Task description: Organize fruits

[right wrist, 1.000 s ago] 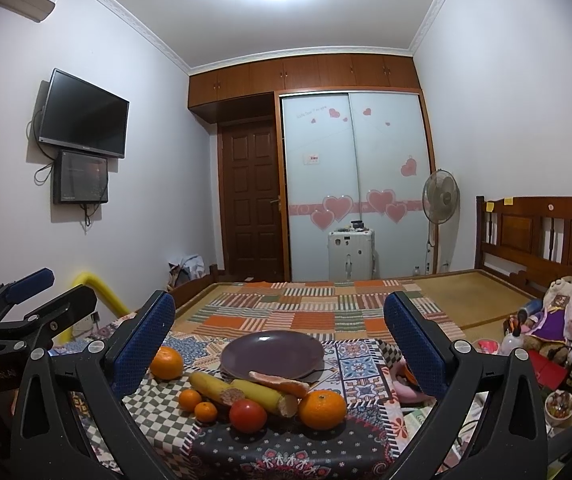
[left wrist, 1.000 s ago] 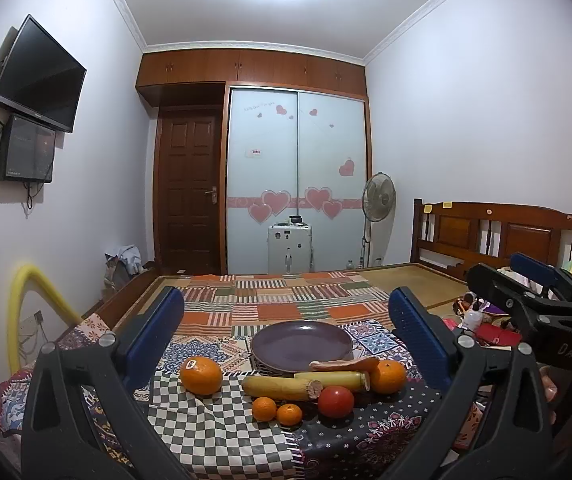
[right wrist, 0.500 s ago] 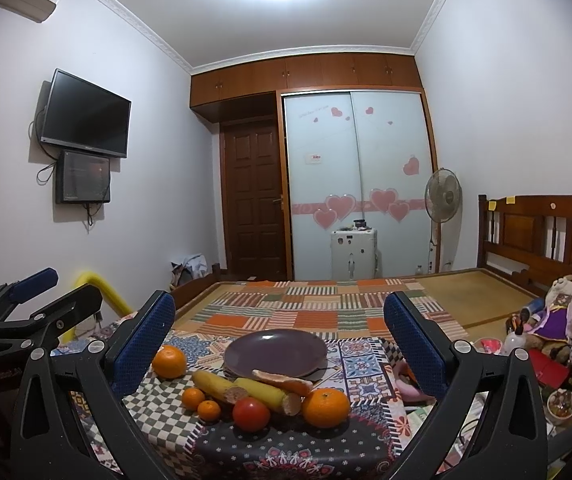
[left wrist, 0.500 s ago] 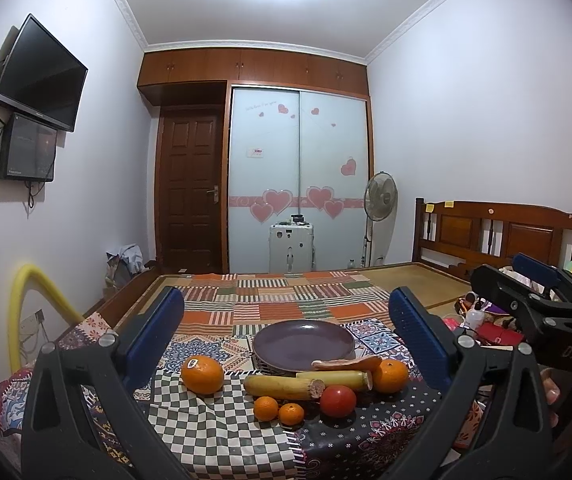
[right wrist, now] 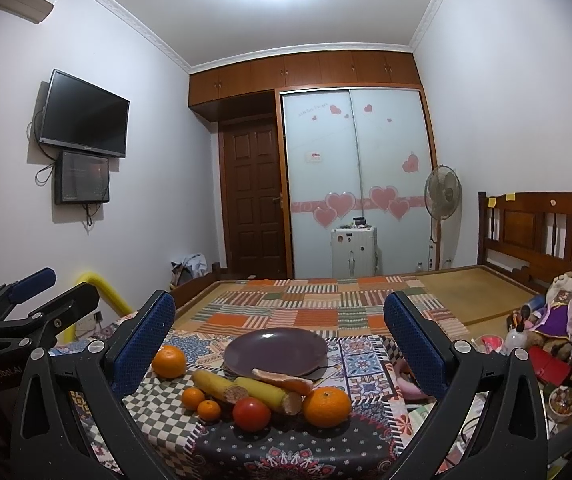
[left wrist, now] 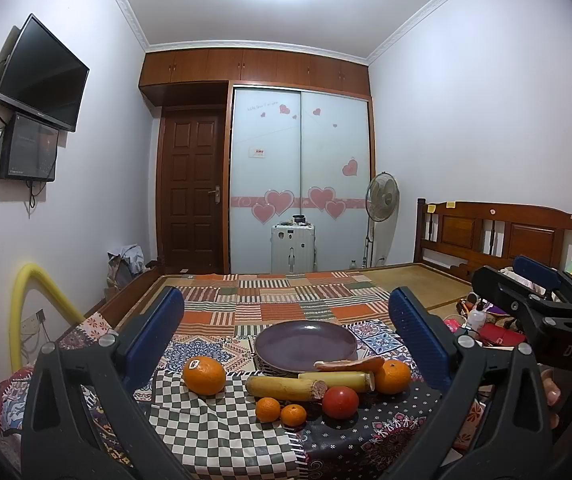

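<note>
An empty purple plate sits on a small table with a patterned cloth. In front of it lie two yellow cane pieces, an orange slice, a red tomato, two large oranges and two small tangerines. My left gripper and right gripper are open and empty, held back above the fruit.
A bed with a patchwork cover lies behind the table. Toys and bottles crowd the right side. A yellow tube stands at the left. A white suitcase and a fan stand by the wardrobe.
Both views have drifted very slightly; the fruit and plate have not moved. Both grippers stay open.
</note>
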Motion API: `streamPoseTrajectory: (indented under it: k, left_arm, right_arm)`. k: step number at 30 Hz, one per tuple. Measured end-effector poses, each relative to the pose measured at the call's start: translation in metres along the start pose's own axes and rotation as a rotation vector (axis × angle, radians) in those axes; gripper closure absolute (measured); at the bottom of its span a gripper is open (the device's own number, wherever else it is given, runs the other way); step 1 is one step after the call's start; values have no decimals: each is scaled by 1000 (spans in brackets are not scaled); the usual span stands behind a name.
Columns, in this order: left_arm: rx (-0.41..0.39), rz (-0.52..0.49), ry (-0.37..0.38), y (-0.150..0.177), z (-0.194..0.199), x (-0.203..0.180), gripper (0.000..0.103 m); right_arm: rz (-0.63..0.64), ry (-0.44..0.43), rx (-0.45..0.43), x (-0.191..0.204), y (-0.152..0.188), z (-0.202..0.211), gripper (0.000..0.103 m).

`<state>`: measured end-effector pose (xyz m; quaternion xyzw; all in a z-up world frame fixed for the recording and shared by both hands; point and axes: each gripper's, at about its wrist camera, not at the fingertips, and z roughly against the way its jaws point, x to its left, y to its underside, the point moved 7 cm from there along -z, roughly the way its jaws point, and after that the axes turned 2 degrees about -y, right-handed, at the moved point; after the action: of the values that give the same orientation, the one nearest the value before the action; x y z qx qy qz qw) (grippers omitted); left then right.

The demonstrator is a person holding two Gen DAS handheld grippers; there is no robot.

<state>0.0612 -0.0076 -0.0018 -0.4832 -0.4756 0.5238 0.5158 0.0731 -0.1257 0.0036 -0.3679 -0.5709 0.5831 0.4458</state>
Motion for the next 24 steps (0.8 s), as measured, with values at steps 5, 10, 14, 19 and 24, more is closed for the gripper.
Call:
streamPoseTrajectory:
  k: [5, 10, 14, 19, 24]
  left_arm:
    - [7, 1, -1, 2, -5, 1, 0]
    - [29, -21, -13, 10, -16, 2, 6]
    - [77, -29, -16, 19, -31, 7, 17]
    - [149, -43, -31, 36, -54, 18, 30]
    - [214, -61, -41, 54, -75, 29, 35]
  right_arm:
    - [-19, -17, 21, -5, 4, -7, 0]
    - [-26, -20, 44, -10, 14, -17, 0]
    - [-21, -22, 97, -16, 26, -32, 9]
    - [11, -31, 180, -21, 46, -54, 21]
    - [42, -30, 245, -24, 63, -75, 37]
